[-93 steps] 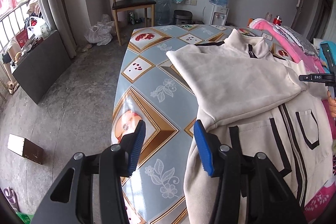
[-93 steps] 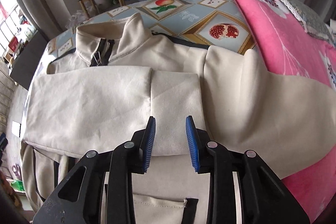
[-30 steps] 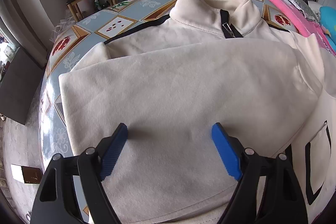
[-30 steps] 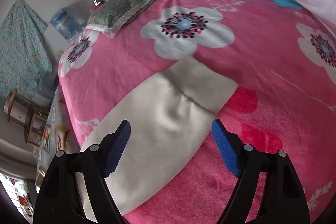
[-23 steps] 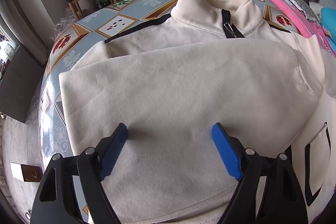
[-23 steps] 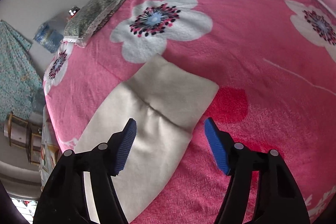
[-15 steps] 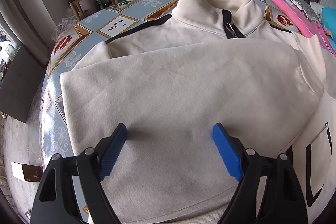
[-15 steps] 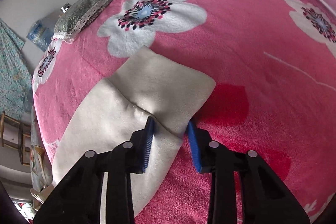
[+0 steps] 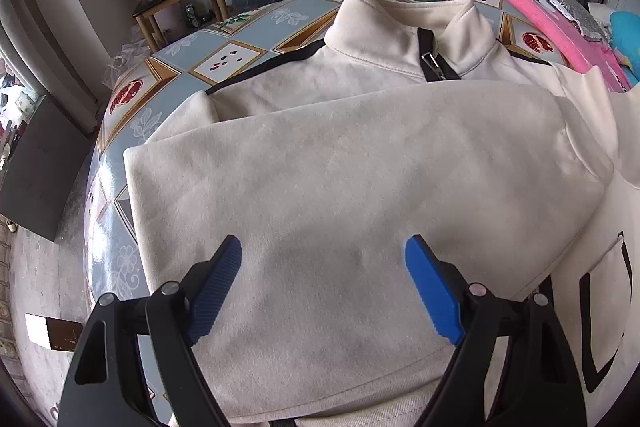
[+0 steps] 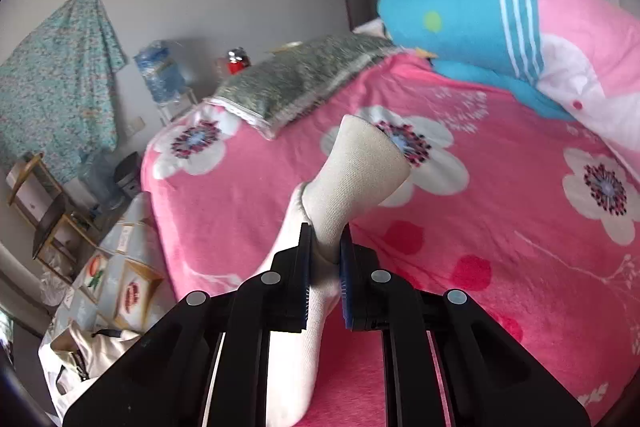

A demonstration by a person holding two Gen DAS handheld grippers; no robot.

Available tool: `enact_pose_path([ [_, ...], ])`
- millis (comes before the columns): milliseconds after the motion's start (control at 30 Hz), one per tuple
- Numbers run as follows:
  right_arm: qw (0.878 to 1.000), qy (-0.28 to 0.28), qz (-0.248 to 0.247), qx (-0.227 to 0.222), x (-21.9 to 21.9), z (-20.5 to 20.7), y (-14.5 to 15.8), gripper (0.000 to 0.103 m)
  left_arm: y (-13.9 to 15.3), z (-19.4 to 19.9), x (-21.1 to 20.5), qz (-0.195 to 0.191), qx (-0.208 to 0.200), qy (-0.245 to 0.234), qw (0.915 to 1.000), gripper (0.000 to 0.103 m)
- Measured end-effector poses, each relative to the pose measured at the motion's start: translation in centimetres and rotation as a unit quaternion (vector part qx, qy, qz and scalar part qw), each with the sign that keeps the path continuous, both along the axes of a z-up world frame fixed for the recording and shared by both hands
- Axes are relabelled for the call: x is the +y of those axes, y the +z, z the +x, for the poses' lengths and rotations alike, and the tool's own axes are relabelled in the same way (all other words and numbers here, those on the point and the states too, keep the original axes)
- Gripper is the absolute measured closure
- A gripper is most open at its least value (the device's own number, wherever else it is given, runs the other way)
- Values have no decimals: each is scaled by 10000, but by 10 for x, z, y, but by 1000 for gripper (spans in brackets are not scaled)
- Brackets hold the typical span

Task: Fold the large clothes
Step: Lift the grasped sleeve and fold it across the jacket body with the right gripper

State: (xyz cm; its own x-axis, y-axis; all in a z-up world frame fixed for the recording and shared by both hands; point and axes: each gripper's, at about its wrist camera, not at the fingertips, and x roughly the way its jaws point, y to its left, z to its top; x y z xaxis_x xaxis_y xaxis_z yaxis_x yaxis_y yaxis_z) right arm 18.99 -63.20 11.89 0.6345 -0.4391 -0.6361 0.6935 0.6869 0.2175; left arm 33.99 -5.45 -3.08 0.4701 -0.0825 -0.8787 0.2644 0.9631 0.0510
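R gripper (image 10: pixel 325 259): jaws just closed, now clamped on the cuff (image 10: pixel 360 163) of the cream jacket's sleeve; cuff sticks up past the pads, lifted off the pink blanket (image 10: pixel 500 247). L gripper (image 9: pixel 323 287): jaws wide, nothing between them, over the other sleeve (image 9: pixel 360 179), which lies folded across the jacket (image 9: pixel 380 67). Jacket is spread on the table (image 9: pixel 224 55), collar at far side.

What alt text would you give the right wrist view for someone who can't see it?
The right gripper, jaws just closed, pinches the ribbed cuff of a cream jacket sleeve and holds it up above a pink flowered blanket. Behind lie a grey-green pillow and a blue and pink bundle of bedding, against a grey wall.
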Motion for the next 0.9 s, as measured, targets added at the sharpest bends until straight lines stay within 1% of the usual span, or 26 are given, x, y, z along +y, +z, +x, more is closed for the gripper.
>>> enact_pose_path([
  [133, 9965, 702, -271, -351, 57, 20, 44, 91, 5, -8, 6, -85, -4, -75, 9999, 21],
  [267, 9843, 1568, -468, -664, 129, 42, 80, 91, 5, -12, 14, -157, 59, -66, 9998, 26],
  [367, 9712, 2183, -560, -771, 182, 60, 94, 91, 7, -16, 24, -314, 76, -38, 9995, 30],
  [467, 9574, 2731, -513, -786, 228, 78, 92, 91, 8, -21, 32, -429, 82, -66, 9990, 35],
  [567, 9443, 3191, -414, -686, 266, 99, 75, 91, 10, -27, 42, -528, 101, -104, 9985, 40],
  [667, 9309, 3616, -231, -458, 305, 120, 43, 91, 13, -32, 55, -637, 115, -95, 9979, 44],
  [733, 9208, 3894, -79, -189, 334, 132, 13, 91, 15, -35, 64, -717, 130, -77, 9973, 45],
  [767, 9149, 4036, 14, -3, 348, 139, -8, 91, 17, -37, 68, -754, 142, -65, 9970, 46],
  [800, 9070, 4205, 124, 218, 365, 142, -26, 91, 19, -38, 72, -794, 141, -63, 9967, 46],
  [833, 8966, 4393, 282, 486, 379, 146, -49, 88, 21, -39, 75, -844, 136, -72, 9963, 46],
  [900, 8735, 4724, 643, 991, 403, 148, -87, 84, 27, -40, 80, -992, 90, -106, 9950, 46],
])
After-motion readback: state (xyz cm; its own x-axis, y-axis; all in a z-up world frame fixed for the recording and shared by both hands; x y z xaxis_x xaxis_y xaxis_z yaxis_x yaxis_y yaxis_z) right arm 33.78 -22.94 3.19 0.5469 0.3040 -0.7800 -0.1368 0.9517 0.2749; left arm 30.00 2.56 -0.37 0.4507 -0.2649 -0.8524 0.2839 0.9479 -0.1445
